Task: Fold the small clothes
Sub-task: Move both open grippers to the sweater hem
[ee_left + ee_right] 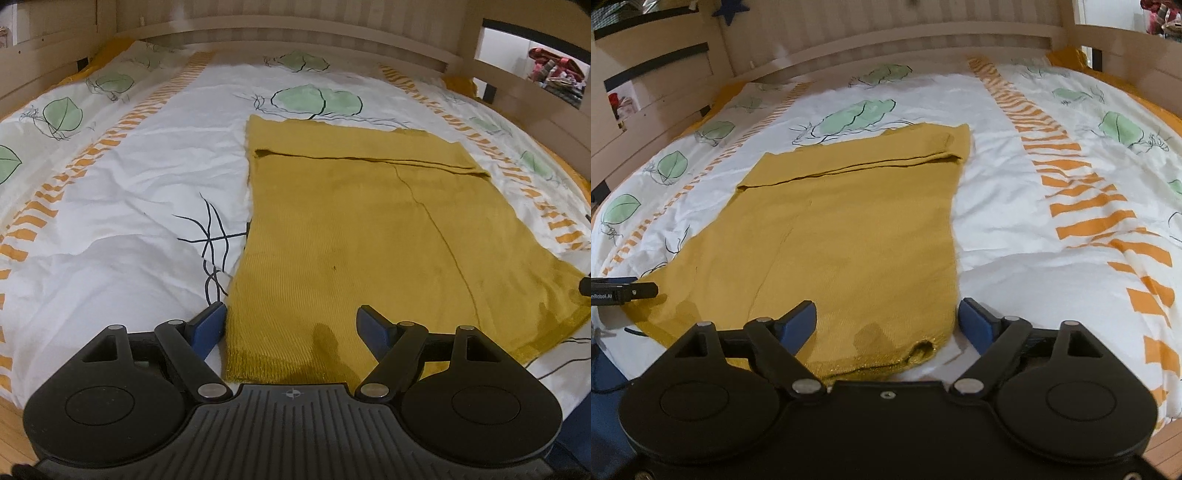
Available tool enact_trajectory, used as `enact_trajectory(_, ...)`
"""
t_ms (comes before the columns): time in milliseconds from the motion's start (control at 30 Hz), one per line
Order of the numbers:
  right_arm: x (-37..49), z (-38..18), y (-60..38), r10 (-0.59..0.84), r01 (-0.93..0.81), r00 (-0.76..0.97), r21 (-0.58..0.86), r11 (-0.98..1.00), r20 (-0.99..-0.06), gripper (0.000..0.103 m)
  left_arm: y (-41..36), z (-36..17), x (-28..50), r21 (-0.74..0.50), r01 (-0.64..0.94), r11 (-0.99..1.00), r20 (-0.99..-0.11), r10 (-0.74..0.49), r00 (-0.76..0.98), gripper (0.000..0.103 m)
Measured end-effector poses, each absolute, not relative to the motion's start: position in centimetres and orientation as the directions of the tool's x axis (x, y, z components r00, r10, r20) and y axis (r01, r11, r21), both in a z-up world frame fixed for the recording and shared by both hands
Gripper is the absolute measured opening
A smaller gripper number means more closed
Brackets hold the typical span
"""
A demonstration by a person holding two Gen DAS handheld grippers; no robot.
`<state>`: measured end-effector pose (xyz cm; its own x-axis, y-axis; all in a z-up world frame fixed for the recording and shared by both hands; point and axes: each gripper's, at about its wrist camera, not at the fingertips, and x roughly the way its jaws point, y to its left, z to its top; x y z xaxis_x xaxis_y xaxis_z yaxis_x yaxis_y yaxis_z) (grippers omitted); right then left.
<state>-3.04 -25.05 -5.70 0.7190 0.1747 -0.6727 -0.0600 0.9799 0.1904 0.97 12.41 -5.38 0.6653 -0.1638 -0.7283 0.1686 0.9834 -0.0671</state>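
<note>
A mustard-yellow knit garment lies flat on the bed, its sleeves folded in across the top. Its ribbed hem is nearest me. My left gripper hovers open over the hem's left corner, blue fingers apart, with nothing pressed between them. In the right wrist view the same garment spreads ahead. My right gripper stands open over the hem's right corner, which is slightly curled. The left gripper's tip shows at the left edge of that view.
The bed carries a white cover printed with green leaves and orange stripes. A wooden headboard and side rails enclose it. Wooden floor shows past the bed's near edge.
</note>
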Motion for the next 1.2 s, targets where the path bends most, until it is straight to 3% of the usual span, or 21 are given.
enact_trajectory(733,-2.7,-4.5,-27.5,0.296,0.056,0.665,0.441,0.896,-0.686,0.085,13.0,-4.5,1.0,-0.125,0.207,0.97,-0.783,-0.225,0.579,0.076)
enact_trajectory(1200,-2.1,-4.8,-27.3,0.317,0.067,0.653,0.47,0.88,-0.688,0.09,13.0,-4.9,2.2,-0.155,0.228,0.961,-0.803,-0.257,0.537,0.076)
